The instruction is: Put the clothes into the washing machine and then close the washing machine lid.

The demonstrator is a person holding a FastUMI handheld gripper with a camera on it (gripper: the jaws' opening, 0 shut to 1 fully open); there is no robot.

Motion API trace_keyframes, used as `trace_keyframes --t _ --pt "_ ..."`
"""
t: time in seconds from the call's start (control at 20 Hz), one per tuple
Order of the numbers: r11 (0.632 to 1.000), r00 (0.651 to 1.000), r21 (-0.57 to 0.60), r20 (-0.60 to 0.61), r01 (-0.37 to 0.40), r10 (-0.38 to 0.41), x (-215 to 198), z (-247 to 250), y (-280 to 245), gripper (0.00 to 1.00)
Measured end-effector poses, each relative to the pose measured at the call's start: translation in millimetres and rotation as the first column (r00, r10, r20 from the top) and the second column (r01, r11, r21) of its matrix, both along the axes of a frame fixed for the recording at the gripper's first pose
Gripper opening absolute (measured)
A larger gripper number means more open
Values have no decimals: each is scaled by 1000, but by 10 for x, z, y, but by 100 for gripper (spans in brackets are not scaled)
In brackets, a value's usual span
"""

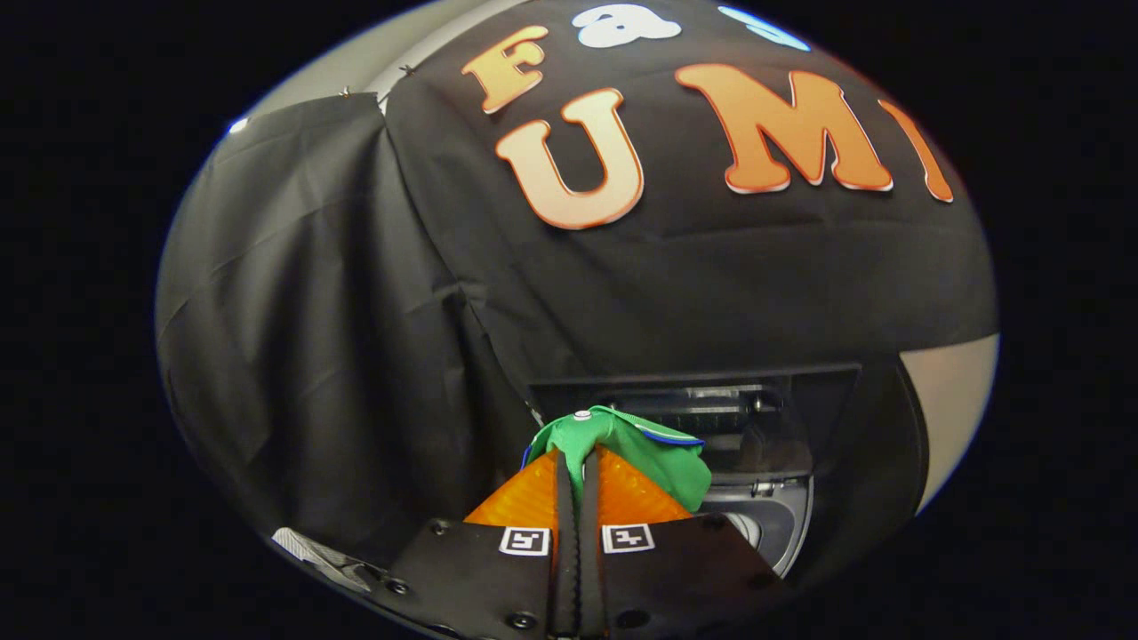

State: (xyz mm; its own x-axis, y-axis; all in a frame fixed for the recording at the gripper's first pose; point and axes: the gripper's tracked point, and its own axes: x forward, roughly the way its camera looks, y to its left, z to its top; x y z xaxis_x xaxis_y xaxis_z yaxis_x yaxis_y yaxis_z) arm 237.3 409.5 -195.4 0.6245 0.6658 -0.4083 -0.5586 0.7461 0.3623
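The gripper point(578, 462) is clenched on a green cloth point(622, 444): its two fingers point(524, 498) are pressed close together with the fabric pinched between them. The cloth bunches up over the fingertips and droops to the right of them. It has a blue edge on its far right side and a small white button on top.

Just beyond the cloth and a little to the right stands the washer point(782, 524). Its grey top curves away to the right of the fingers, and its lid point(702, 391) is raised, a dark panel standing upright behind the opening. Shiny parts show under the lid, but they are too dim to make out. The cloth is held up in front of the opening, not inside it.

Black cloth walls point(356, 311) close off the booth on the far side and on the left, hanging in loose folds, with a seam where the two sheets meet. A pale wall point(951, 400) shows to the right of the washer, and a strip of the same pale tone shows above the left sheet.
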Motion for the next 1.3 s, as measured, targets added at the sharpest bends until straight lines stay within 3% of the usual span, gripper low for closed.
trace_keyframes --t 0.45,0.75,0.95,1.3 --pt "994 971 -99 -231 35 -57 128 -1470 54 8" --pt "973 915 -222 -376 65 -147 252 -2421 38 8" --pt "963 877 -260 -445 66 -180 211 -2710 34 9" --pt "956 859 -284 -469 74 -206 220 -2874 22 9"
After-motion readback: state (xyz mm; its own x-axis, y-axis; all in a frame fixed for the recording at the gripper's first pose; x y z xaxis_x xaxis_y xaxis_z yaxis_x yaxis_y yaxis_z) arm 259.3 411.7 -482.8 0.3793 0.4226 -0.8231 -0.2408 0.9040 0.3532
